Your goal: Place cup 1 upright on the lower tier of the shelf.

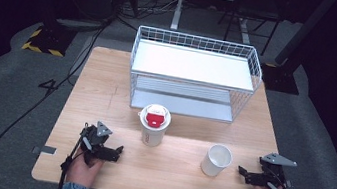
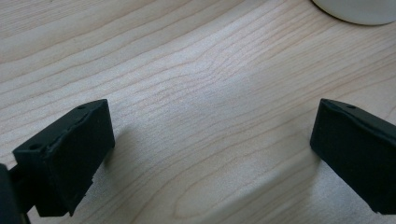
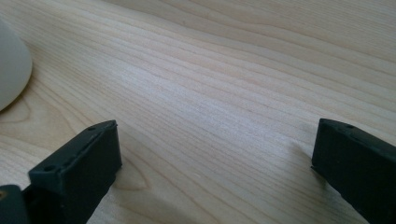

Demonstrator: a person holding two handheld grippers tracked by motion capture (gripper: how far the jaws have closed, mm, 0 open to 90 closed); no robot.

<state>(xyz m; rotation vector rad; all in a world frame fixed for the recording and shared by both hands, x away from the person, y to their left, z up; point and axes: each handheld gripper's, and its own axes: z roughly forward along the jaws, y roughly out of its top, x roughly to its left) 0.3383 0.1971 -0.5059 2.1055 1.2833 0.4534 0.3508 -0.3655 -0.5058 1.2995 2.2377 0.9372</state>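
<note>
Two cups, one lidded [image 1: 154, 124] and one open [image 1: 216, 160]; both grippers' [image 1: 117, 151] [image 1: 242, 172] fingers released, empty.

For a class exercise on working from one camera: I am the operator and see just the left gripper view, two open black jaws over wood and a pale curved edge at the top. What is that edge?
Observer: In the high view it looks like the base of the lidded cup, white with a red lid insert.
Operator: Anything else nearby?
Observer: An open white cup stands farther right, close to the right gripper.
Operator: Is that gripper holding it?
Observer: No, its jaws stand open over bare table.
</note>
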